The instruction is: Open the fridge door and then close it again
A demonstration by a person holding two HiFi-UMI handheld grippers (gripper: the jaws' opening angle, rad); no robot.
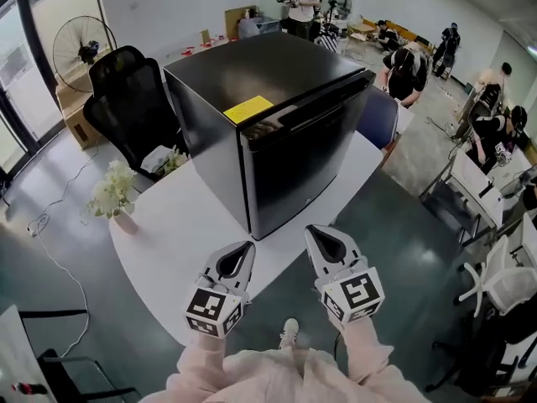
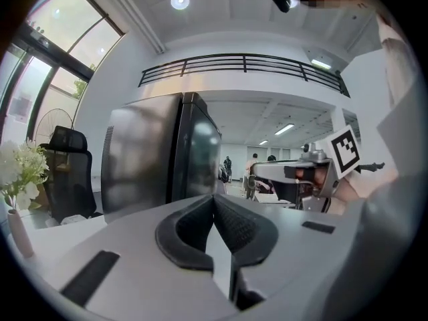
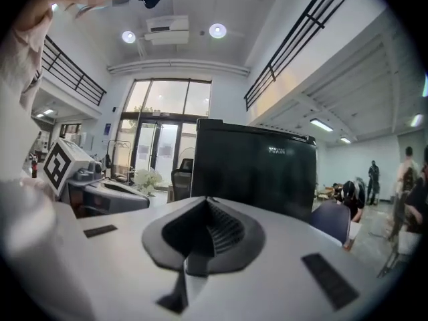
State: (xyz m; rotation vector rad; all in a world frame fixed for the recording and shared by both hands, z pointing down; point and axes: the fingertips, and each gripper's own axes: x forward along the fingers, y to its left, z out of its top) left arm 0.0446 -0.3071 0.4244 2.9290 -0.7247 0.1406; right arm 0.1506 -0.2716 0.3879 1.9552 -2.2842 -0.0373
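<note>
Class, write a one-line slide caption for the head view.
Left gripper and right gripper, both shut, face a closed black fridge on a white table.

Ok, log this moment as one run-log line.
fridge: door closed | left gripper: shut, empty, short of fridge | right gripper: shut, empty, short of fridge

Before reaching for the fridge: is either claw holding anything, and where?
Nothing is held: the left claw and right claw are both shut and empty, short of the fridge.
</note>
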